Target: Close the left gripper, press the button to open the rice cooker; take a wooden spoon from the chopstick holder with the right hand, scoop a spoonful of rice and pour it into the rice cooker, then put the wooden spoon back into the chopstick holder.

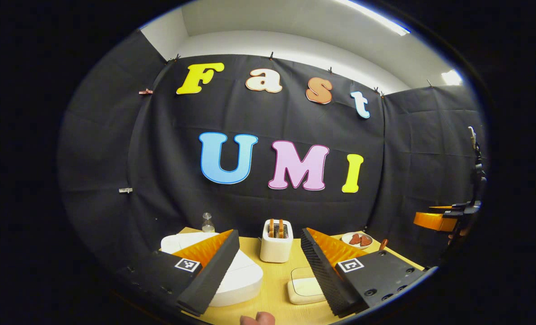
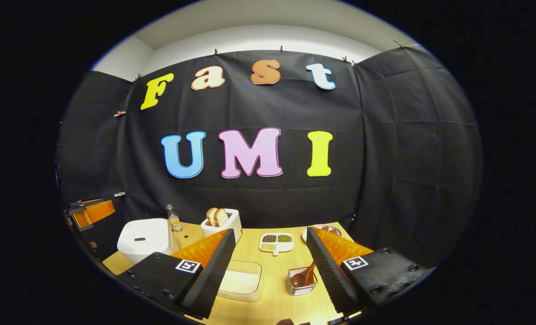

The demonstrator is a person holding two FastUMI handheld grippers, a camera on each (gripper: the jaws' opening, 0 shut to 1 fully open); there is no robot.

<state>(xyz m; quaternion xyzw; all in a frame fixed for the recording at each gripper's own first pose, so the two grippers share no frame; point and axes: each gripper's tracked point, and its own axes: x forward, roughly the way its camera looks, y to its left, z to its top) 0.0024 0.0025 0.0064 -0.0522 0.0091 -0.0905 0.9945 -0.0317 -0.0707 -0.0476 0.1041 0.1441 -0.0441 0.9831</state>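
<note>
The white rice cooker (image 2: 144, 239) stands shut at the table's left; in the left gripper view the rice cooker (image 1: 245, 280) lies low, partly behind a finger. A wire chopstick holder (image 2: 302, 280) holds the wooden spoon (image 2: 307, 273). Beside it sits a white box of rice (image 2: 241, 280); the same rice box (image 1: 304, 286) lies near the front. My left gripper (image 1: 270, 237) is open and empty above the table, right of the cooker. My right gripper (image 2: 271, 232) is open and empty, raised over the rice box and holder.
A white toaster (image 2: 220, 221) with bread stands at the back, with a small bottle (image 2: 174, 221) to its left. A divided dish of beans (image 2: 276, 242) and a plate (image 2: 326, 230) lie at the back of the wooden table (image 2: 277, 307).
</note>
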